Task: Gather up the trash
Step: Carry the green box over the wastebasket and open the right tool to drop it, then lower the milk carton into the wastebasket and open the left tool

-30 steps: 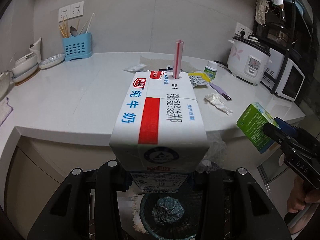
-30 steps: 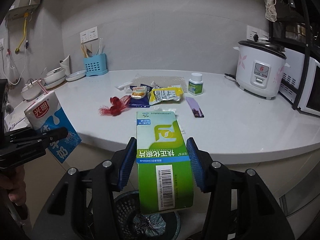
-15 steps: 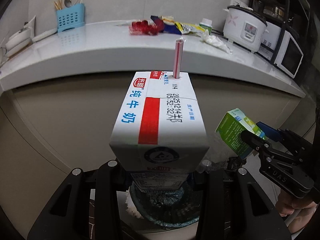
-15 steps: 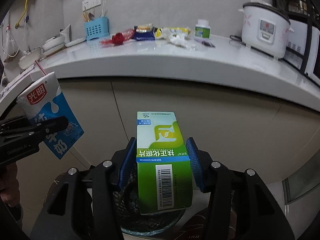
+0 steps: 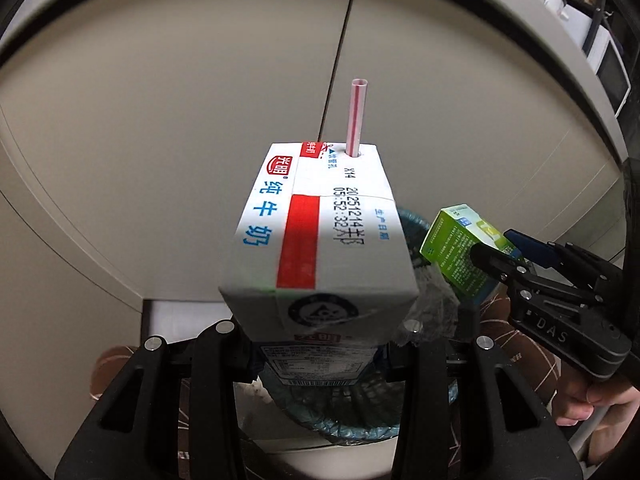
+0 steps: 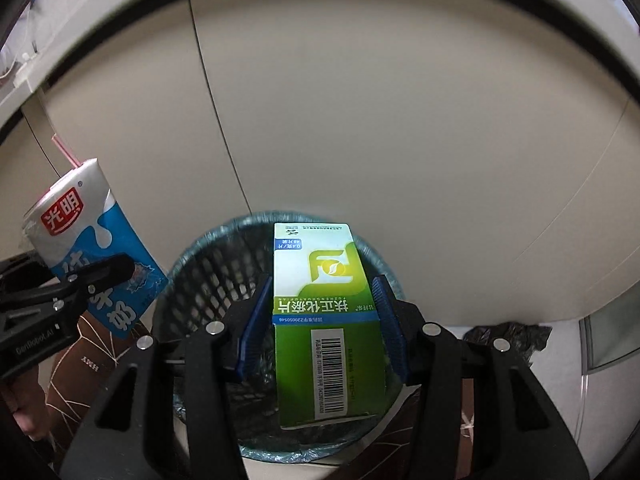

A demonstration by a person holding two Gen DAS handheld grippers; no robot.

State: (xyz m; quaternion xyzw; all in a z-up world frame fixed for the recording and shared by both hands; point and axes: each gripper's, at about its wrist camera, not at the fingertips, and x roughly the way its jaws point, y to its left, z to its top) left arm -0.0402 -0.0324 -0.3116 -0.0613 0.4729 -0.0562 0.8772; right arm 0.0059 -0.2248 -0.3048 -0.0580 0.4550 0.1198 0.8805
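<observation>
My left gripper (image 5: 320, 344) is shut on a white and blue milk carton (image 5: 320, 240) with a pink straw (image 5: 356, 120) in its top. The carton hangs over the near rim of a black mesh waste basket (image 5: 360, 412) lined with a blue bag. My right gripper (image 6: 324, 320) is shut on a green medicine box (image 6: 328, 320), its blue pads pressing both sides, right above the basket (image 6: 212, 280). In the right wrist view the milk carton (image 6: 92, 240) and left gripper (image 6: 80, 280) hang at the left, beside the basket's rim.
Beige cabinet doors (image 6: 360, 120) stand close behind the basket, under the white counter edge (image 5: 520, 8). A crumpled black bag (image 6: 508, 336) lies on the floor to the right. A hand (image 5: 592, 404) grips the right tool's handle. Brown patterned floor (image 6: 92, 360) lies at the left.
Both grippers have sunk from counter height down in front of the cabinet and tilted downward. The counter with its trash has left view; the basket is now close under both held items.
</observation>
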